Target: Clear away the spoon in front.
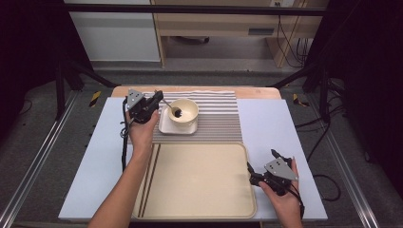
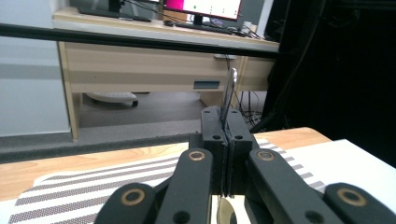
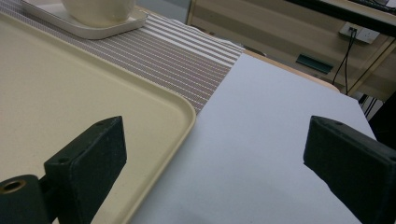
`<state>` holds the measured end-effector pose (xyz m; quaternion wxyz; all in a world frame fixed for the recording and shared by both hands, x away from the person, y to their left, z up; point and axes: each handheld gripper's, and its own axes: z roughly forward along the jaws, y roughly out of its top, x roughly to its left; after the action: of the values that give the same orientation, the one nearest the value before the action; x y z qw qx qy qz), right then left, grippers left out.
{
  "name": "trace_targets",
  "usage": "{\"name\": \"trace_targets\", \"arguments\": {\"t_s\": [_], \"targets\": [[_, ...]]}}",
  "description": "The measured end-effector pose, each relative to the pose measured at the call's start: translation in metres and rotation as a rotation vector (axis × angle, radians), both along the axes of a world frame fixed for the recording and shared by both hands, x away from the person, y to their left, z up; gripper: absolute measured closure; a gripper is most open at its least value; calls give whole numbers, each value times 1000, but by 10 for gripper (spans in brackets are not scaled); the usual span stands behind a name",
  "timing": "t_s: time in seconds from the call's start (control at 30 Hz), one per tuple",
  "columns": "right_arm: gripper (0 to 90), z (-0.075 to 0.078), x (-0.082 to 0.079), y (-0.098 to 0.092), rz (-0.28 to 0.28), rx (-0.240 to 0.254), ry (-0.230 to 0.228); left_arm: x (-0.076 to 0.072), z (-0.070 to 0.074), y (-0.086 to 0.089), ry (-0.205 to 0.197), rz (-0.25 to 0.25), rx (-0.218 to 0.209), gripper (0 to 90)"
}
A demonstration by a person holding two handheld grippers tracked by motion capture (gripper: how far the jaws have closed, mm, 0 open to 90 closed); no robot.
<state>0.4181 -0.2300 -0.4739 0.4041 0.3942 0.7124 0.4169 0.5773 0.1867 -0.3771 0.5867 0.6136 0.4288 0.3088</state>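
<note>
A: Metal spoon handle (image 2: 229,91), thin and grey, is pinched between the pads of the left tongs (image 2: 226,122), which are pressed together on it. In the high view the left tongs (image 1: 151,105) sit just left of the cream bowl (image 1: 184,113), and the spoon (image 1: 172,109) slants from them down into the bowl, its dark end inside.

B: And the right tongs?

A: The right tongs (image 3: 215,154) are spread wide with nothing between them, both pads clear of any surface as far as I can tell. In the high view the right tongs (image 1: 260,175) sit at the near right of the bench (image 1: 280,128), beside the right rim of the large beige tray (image 1: 199,180).

B: What edges matter?

A: The bowl stands on a square white plate (image 1: 166,127), which rests on a striped mat (image 1: 223,118) at the far middle of the bench. The tray lies nearer the front edge, its far rim close to the plate. A pair of dark chopsticks (image 1: 148,178) lies along the tray's left side.

B: Open room?

A: The tray's middle and right are bare, the pale bench sheet right of the tray and mat is open, and so is the strip along the left edge.

B: The spoon relative to the tongs?

A: It sticks out past the left tips, towards the bowl; well apart from the right tongs.
</note>
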Motion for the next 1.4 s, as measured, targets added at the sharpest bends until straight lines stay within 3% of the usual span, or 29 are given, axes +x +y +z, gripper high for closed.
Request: {"name": "trace_targets", "arguments": {"t_s": [0.23,0.4,0.73,1.0,1.4], "targets": [[67,0,0,0,0,-7,-3,-22,15,-2,-19,-37,18,894],[109,0,1,1,-2,-17,-30,-43,23,0,-22,-65,26,893],[81,0,1,6,-6,-29,-57,-76,23,10,27,-124,18,893],[75,-1,3,0,-17,27,-36,-94,21,10,24,-153,32,892],[75,1,4,-13,-33,119,-45,-107,21,8,25,-182,34,891]]}}
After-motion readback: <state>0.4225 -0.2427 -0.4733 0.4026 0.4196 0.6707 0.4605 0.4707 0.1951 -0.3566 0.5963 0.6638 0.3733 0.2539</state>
